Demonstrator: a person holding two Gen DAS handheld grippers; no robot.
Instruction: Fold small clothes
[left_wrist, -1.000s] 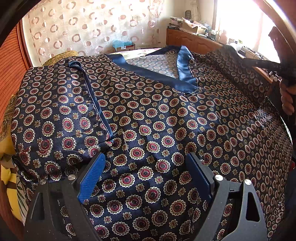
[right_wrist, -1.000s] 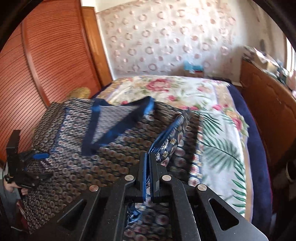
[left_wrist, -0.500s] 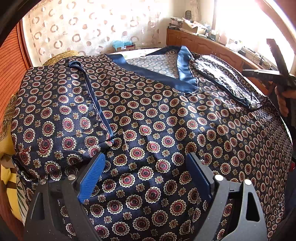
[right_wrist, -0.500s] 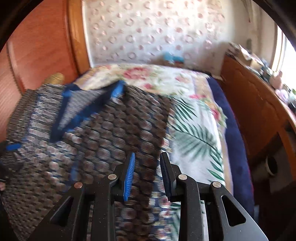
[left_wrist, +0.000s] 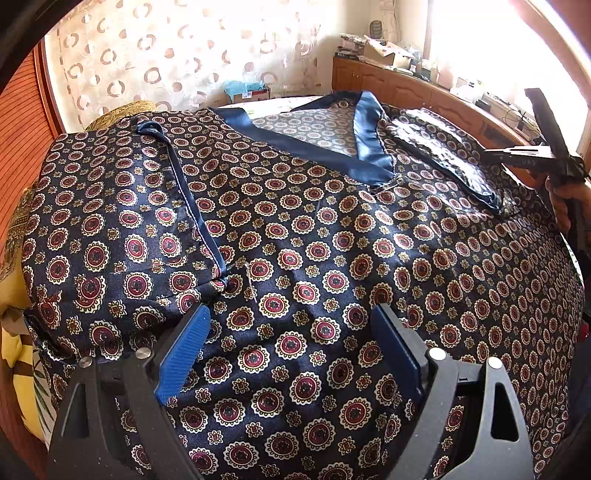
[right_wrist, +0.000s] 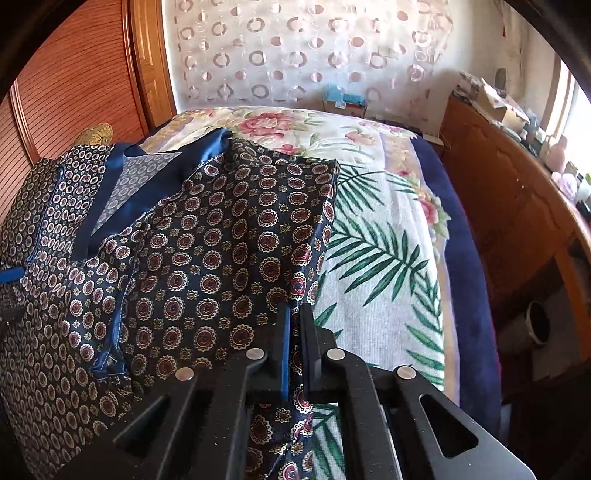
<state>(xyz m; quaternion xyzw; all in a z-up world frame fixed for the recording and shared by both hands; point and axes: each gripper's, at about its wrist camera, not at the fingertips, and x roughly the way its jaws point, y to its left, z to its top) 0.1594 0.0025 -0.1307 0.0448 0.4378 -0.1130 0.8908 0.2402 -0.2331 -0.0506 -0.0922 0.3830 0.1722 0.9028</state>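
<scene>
Navy satin top (left_wrist: 325, 236) with red-and-cream medallion print and plain blue V-neck trim lies spread flat on the bed, front up, neckline at the far side. It covers most of the near-left part of the floral and palm-leaf bedspread (right_wrist: 384, 258); the bedspread's right half is bare.

Left sleeve is folded inward over the body, its blue-piped hem running diagonally from far-left towards near-centre. Right sleeve is likewise folded in, lying on the right shoulder area in the left wrist view.

Left gripper (left_wrist: 291, 354): jaws wide apart, blue pads either side of a patch of print at the near part of the garment. Pads not pinching anything; whether the tips touch the fabric, can't tell.

Right gripper (right_wrist: 294, 332): jaws closed, a strip of the printed fabric pinched between the pads at the garment's right edge, near side. Fabric runs on down between the fingers towards the camera. In the left wrist view the same gripper shows at the far right edge, with part of the person's hand (left_wrist: 565, 199) around its handle.

Surroundings: wooden slatted wardrobe door (right_wrist: 66, 85) left, circle-pattern curtain (right_wrist: 303, 55) at the far wall, wooden cabinet (right_wrist: 509, 199) along the right with clutter on top.
</scene>
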